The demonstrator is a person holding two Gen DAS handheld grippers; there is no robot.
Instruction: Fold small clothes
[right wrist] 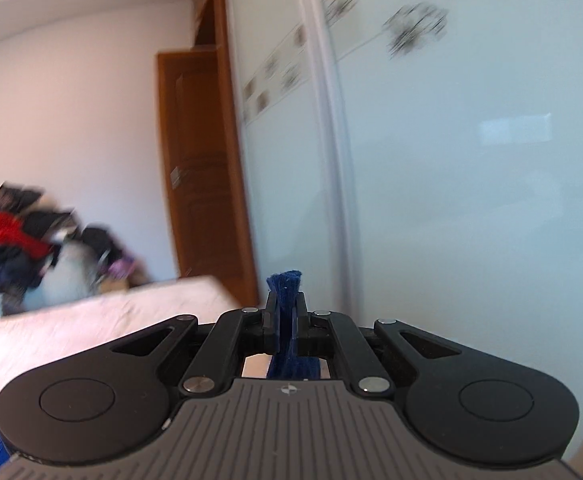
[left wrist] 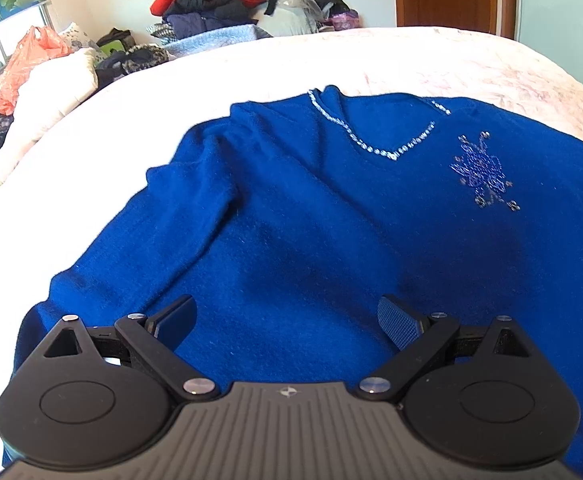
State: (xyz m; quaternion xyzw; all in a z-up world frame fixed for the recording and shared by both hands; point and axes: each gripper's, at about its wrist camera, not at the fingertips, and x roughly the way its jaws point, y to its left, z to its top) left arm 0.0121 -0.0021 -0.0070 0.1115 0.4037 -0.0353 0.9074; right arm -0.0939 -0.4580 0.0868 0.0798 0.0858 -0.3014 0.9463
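A royal blue sweater with a beaded V-neck and a sparkly motif on the chest lies spread on the white bed. In the left wrist view my left gripper hovers over its lower body, jaws wide apart with nothing between them. My right gripper is raised and points almost level toward the wardrobe. It is shut on a pinched fold of the blue sweater, which sticks up past the fingertips and hangs below them. A corner of the same cloth shows at the lower left of the right wrist view.
A heap of red, black and grey clothes is piled beyond the far side of the bed. An orange plastic bag and more bundles lie at the left. A wooden door and pale sliding wardrobe panels stand at the right.
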